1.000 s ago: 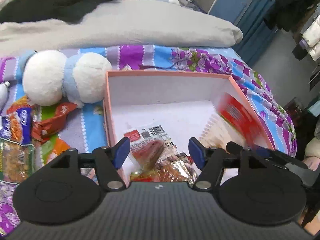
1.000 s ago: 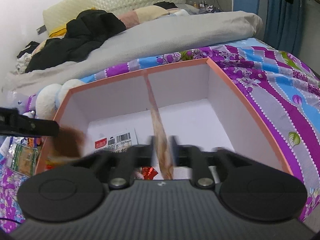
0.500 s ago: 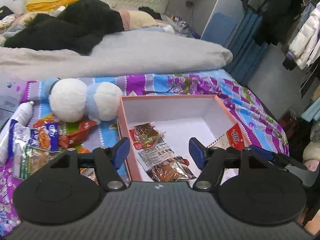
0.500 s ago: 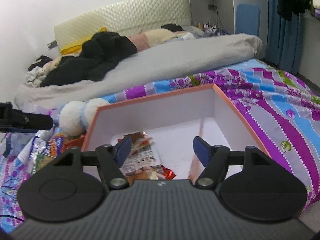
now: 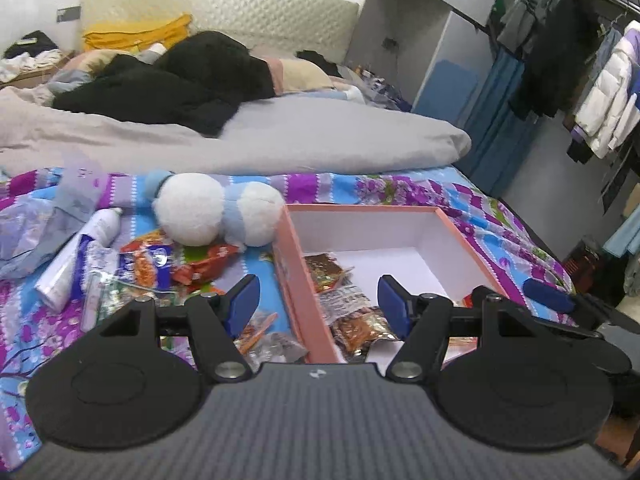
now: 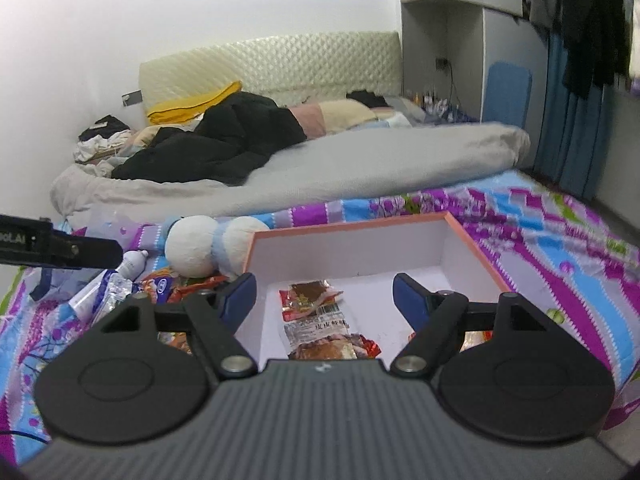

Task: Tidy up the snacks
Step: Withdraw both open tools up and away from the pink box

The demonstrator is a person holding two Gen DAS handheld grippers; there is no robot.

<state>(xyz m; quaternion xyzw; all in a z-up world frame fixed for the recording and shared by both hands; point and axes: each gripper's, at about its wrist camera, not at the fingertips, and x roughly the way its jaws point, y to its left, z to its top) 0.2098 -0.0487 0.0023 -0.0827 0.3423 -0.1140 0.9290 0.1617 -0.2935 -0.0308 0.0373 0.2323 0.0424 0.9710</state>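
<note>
On the flowery bedspread sits a square cardboard box, pink outside and white inside. Shiny, crinkly snack packets lie flat in the box near its front. More packets lie in a heap left of the box, by a fluffy round toy. Both the left gripper and right gripper hang above the box front, jaws wide apart, holding nothing.

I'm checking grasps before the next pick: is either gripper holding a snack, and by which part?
Nothing is held: left gripper and right gripper are both open and empty above the box.
</note>
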